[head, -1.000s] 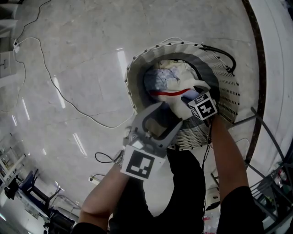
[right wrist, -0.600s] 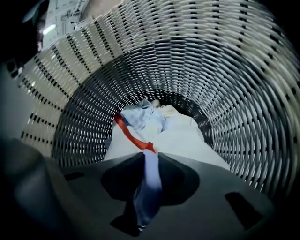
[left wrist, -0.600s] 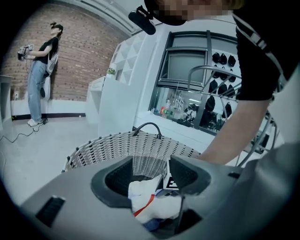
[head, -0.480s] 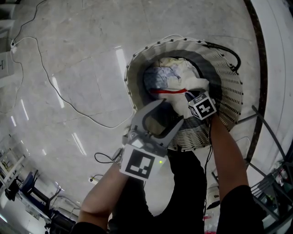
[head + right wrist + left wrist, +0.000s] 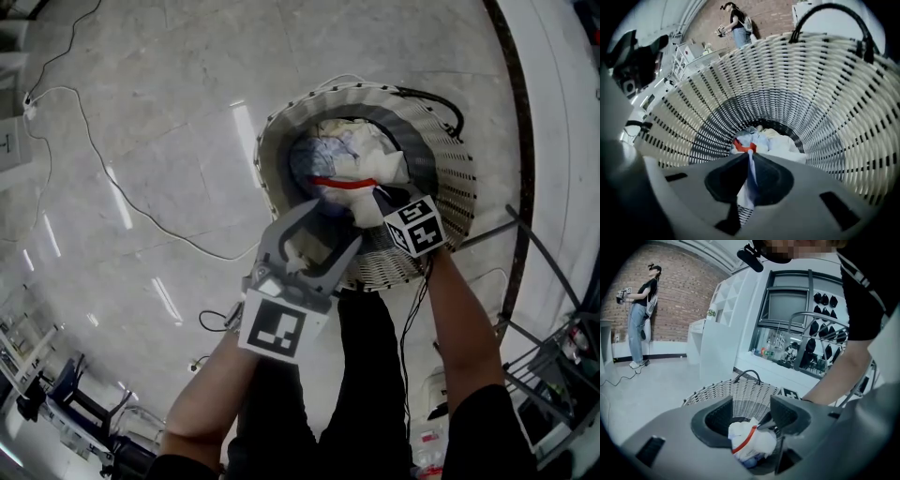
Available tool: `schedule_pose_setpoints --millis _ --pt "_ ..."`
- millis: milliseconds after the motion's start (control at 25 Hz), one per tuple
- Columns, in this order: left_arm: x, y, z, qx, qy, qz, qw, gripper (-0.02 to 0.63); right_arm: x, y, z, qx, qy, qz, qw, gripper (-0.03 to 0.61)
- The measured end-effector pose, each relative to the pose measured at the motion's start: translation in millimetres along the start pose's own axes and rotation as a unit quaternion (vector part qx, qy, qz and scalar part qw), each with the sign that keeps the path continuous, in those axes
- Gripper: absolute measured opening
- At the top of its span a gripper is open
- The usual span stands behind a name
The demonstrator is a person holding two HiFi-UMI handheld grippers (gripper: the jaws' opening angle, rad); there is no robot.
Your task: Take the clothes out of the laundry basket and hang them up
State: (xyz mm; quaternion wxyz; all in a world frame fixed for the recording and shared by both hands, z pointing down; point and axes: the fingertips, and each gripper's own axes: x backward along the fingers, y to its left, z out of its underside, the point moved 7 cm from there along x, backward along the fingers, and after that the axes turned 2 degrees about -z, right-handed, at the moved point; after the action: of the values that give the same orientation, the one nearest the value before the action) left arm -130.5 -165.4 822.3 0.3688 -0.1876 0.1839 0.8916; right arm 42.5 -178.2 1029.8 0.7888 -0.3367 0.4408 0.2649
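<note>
1. Zero clothes hung so far, by my read. Over on the left, the left gripper (image 5: 337, 223) hangs in the air with its claw spread wide and nothing pinched in it.
2. Middle: the round white-and-grey woven laundry basket (image 5: 459, 192) sits on the floor. The crumpled white and pale-blue clothes with red trim (image 5: 370, 164) are all down inside it.
3. The right gripper (image 5: 749, 159) reaches into the basket, its jaws closing on a thin fold of that cloth and pinching it. Looks like the first grab.
4. Left to do: lift it out, hang it, then the rest. The dark metal frame (image 5: 539, 258) at far right might be the rack, can't tell.
</note>
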Motion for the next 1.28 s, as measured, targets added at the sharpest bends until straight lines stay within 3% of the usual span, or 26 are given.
schedule_pose_setpoints --millis 560,1040,1280 --pt "36.0 -10.6 -85.7 0.005 -0.016 -0.01 0.9998 0.242 139.8 43.0 -64.8 -0.034 -0.15 0.01 0.988 0.02" --pt "80.9 -17.5 -170.4 -0.01 -0.038 -0.019 0.999 0.242 262.8 81.6 -138.4 -0.022 -0.244 0.013 0.969 0.018" --pt "114.2 -21.2 -207.9 -0.012 -0.05 -0.024 0.9984 0.242 340.1 116.9 -173.2 0.008 -0.286 -0.005 0.958 0.018"
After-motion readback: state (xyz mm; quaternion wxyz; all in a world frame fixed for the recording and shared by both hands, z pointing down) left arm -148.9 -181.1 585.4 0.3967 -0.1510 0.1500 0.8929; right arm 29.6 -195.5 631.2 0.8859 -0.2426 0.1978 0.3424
